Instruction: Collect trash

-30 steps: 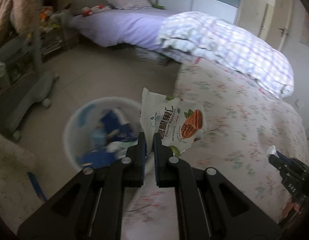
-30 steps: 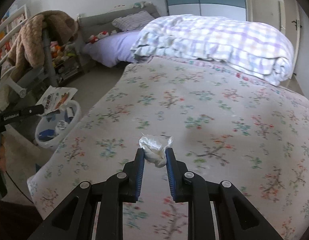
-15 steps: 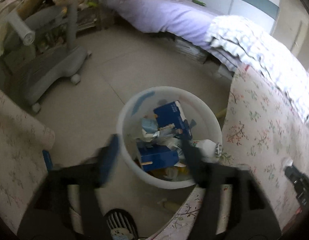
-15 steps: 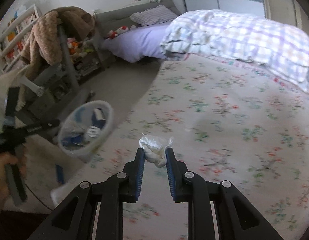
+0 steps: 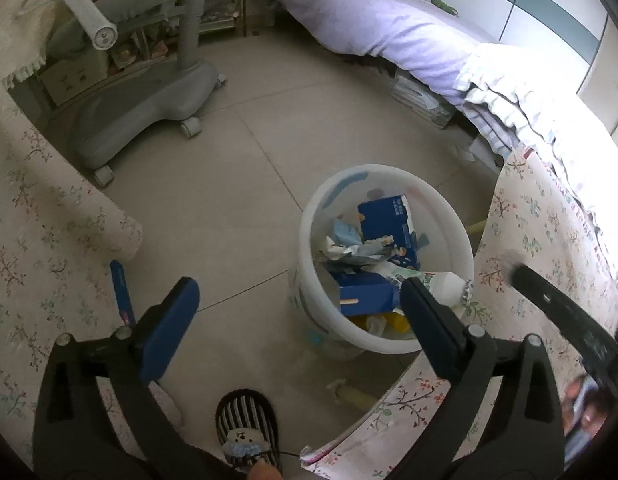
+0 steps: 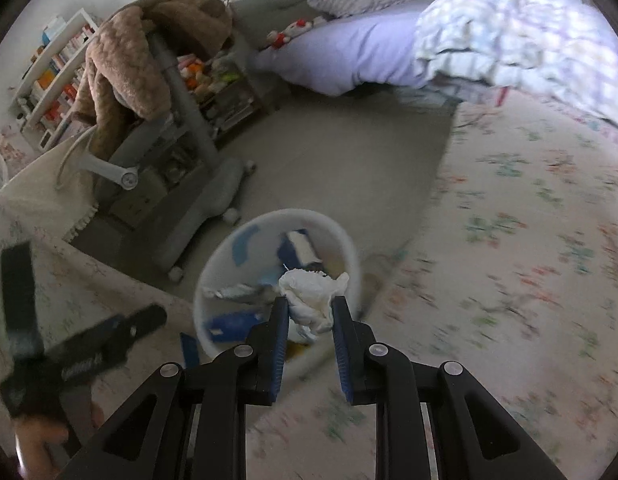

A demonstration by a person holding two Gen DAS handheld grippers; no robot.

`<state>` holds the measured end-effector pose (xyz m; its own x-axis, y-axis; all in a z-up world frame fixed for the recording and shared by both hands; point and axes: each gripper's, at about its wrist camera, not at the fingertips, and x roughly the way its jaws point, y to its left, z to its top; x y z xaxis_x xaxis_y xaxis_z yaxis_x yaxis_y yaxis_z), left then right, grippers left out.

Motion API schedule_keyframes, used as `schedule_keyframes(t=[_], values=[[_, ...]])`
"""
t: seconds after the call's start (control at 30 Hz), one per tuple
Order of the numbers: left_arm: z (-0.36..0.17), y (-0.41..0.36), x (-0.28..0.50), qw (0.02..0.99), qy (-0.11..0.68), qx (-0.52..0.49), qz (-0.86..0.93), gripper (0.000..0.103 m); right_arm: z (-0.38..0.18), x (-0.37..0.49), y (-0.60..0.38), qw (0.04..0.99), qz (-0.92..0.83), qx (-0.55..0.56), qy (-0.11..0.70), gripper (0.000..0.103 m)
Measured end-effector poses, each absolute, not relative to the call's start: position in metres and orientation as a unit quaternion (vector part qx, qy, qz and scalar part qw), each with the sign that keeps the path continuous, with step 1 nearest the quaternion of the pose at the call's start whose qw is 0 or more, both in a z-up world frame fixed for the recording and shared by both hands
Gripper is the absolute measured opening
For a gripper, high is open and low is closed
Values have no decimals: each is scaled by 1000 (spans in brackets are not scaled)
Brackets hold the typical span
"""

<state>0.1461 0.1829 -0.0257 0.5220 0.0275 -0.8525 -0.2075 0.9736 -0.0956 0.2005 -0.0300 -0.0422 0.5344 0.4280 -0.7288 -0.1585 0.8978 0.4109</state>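
A white trash bin [image 5: 321,216] stands on the floor beside the floral bed, holding blue cartons and wrappers. My left gripper [image 5: 299,304] is wide open and empty, hovering above the bin's near side. My right gripper [image 6: 309,310] is shut on a crumpled white tissue [image 6: 311,296] and holds it above the bin [image 6: 229,256] at the bed's edge. The right gripper's black arm [image 5: 565,312] shows at the right of the left wrist view, and the left gripper [image 6: 89,348] shows at the lower left of the right wrist view.
A grey wheeled chair base [image 5: 149,92] stands on the tiled floor behind the bin. A floral bed sheet [image 6: 529,260] lies to the right, a purple bed [image 5: 389,28] at the back. A striped slipper [image 5: 247,428] is below the left gripper. A brown plush [image 6: 149,48] hangs over the chair.
My left gripper opened and the snack wrapper left it and is no longer in sight. My right gripper carried the tissue from over the bed to above the bin.
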Motion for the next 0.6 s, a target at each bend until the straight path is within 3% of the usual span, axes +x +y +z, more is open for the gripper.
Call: schedule_keyframes(t=[0.2, 0.27, 0.33, 0.37, 0.6], values=[[-25, 189, 145, 867, 484, -99, 66, 102, -55, 230, -9, 850, 177, 155, 471, 26], [-24, 189, 144, 868, 483, -95, 67, 102, -56, 236, -4, 846, 190, 155, 473, 33], [-24, 189, 143, 870, 479, -94, 68, 102, -55, 238, -4, 848, 188, 153, 472, 66], [-23, 189, 142, 871, 477, -96, 69, 102, -53, 237, -7, 851, 180, 157, 467, 71], [-19, 183, 134, 874, 472, -97, 63, 102, -40, 218, -31, 855, 167, 170, 460, 73]])
